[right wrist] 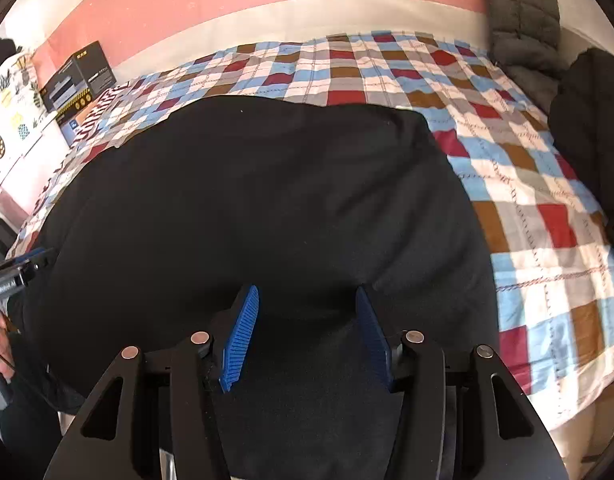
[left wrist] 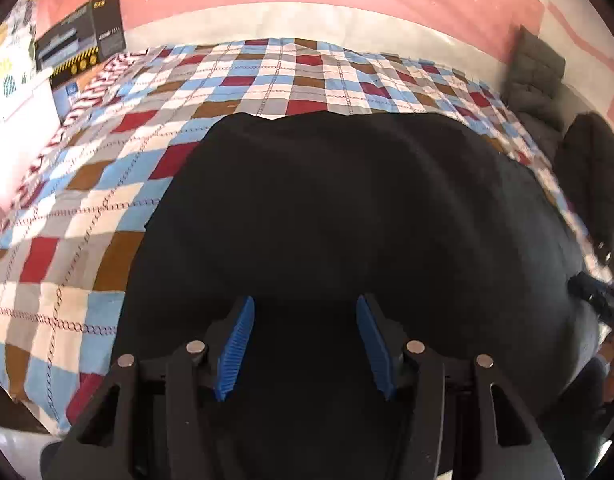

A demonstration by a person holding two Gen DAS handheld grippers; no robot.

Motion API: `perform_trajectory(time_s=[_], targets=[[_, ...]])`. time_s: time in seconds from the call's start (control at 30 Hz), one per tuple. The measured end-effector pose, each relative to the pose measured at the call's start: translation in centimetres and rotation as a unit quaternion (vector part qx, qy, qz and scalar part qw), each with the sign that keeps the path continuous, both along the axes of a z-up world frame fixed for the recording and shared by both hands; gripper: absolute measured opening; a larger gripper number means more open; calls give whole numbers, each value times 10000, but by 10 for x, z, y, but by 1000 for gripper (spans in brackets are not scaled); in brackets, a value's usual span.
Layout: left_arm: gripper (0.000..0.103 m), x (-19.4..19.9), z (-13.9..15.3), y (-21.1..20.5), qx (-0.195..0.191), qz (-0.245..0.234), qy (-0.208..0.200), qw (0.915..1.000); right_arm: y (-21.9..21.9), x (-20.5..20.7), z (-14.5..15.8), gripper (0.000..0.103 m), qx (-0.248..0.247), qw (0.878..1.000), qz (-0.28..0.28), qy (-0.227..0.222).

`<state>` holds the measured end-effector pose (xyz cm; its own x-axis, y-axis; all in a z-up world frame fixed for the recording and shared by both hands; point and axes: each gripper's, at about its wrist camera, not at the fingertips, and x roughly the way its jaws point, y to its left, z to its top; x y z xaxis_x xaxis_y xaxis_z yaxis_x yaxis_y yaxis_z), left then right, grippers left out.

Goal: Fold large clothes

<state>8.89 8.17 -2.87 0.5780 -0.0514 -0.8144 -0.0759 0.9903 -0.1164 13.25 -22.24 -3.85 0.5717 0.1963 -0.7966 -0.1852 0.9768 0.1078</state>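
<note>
Black garment [right wrist: 247, 200] flat on checked bedspread [right wrist: 527, 184], long axis running left-right

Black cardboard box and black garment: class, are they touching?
Apart. The left wrist view shows checked bedspread between the box and the garment.

My right gripper [right wrist: 305, 304] hangs over a large black cloth garment [right wrist: 247, 200] spread on the checked red, blue, brown and white bedsheet [right wrist: 527, 200], its 2 blue ribbed pads [right wrist: 241, 336] apart with nothing between them. A black cardboard box [right wrist: 81, 76] sits far left.
</note>
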Motion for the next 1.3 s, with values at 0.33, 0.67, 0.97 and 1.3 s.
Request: perform_trajectory(time_s=[0.33, 0.67, 0.97, 1.3], targets=[[56, -8, -1, 2, 348, 131, 73, 9993, -26, -7, -4, 52, 102, 9996, -271, 47], [56, -11, 4, 44, 315, 542, 60, 9980, -71, 4, -1, 65, 441, 9966, -701, 15], [63, 10, -14, 108, -631, 944, 260, 9932, -111, 30, -21, 76, 1006, 9901, -855, 475], [79, 35, -50, 140, -2235, 979, 603, 9679, -136, 57, -49, 87, 2073, 9703, -736, 1007]])
